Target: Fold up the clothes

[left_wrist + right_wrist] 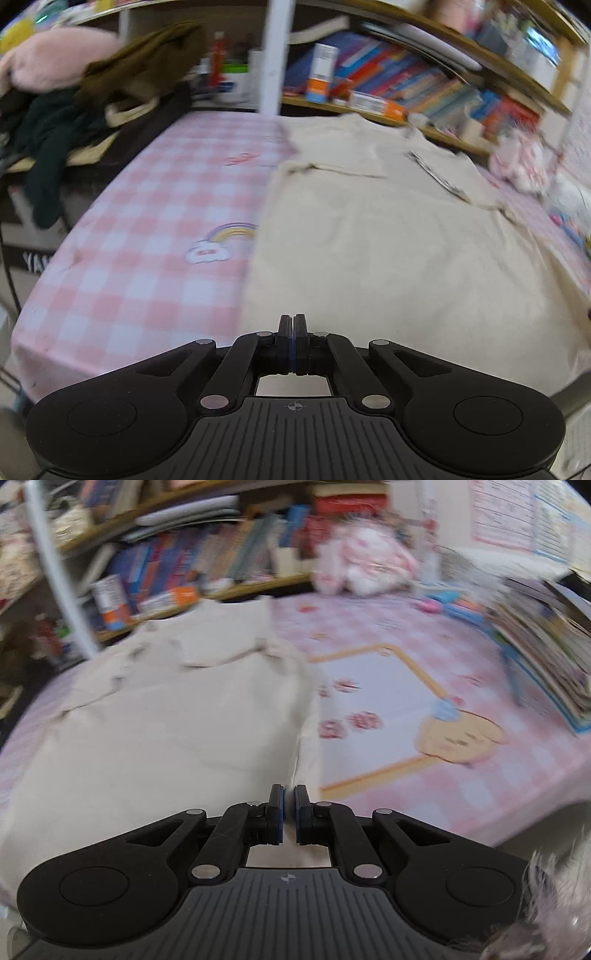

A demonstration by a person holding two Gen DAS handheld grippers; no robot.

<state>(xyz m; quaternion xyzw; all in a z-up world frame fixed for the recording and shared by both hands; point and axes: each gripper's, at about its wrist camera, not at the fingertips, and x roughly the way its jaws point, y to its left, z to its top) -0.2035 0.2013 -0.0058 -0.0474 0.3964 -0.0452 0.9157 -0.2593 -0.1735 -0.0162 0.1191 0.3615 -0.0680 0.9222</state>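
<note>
Ahead of both shut grippers, left (292,316) and right (290,787): beige shirt (388,240), lengthwise away, nothing visibly gripped.

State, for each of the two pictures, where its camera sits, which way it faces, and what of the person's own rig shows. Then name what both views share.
Left wrist: sits on the left gripper, looks down across the cream cotton shirt toward the bookshelf; its fingers meet.
Right wrist: sits on the right gripper, same way, over the shirt's right edge; a slim gap shows.
Shared: shirt, pink checked tablecloth, bookshelf.
</note>
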